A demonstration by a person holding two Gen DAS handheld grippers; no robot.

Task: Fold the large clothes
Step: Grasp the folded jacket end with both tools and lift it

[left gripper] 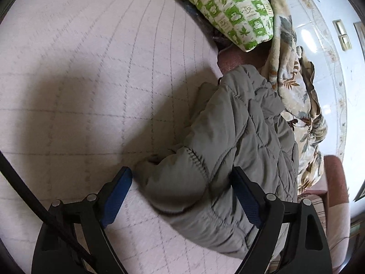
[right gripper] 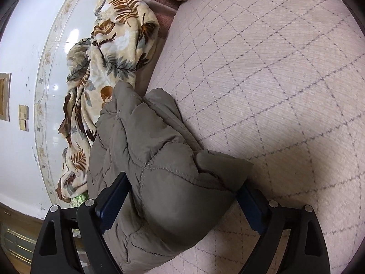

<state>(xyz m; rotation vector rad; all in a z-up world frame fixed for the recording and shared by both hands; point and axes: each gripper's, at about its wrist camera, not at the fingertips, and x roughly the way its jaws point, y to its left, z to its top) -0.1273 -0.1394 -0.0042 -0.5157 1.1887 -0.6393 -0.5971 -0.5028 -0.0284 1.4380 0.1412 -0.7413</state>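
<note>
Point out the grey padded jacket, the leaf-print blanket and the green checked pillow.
grey padded jacket (left gripper: 239,137): left wrist view, on a quilted panel near its middle.
leaf-print blanket (right gripper: 118,45): right wrist view, on its pale upper fold.
green checked pillow (left gripper: 228,6): left wrist view, on its patterned face.
</note>
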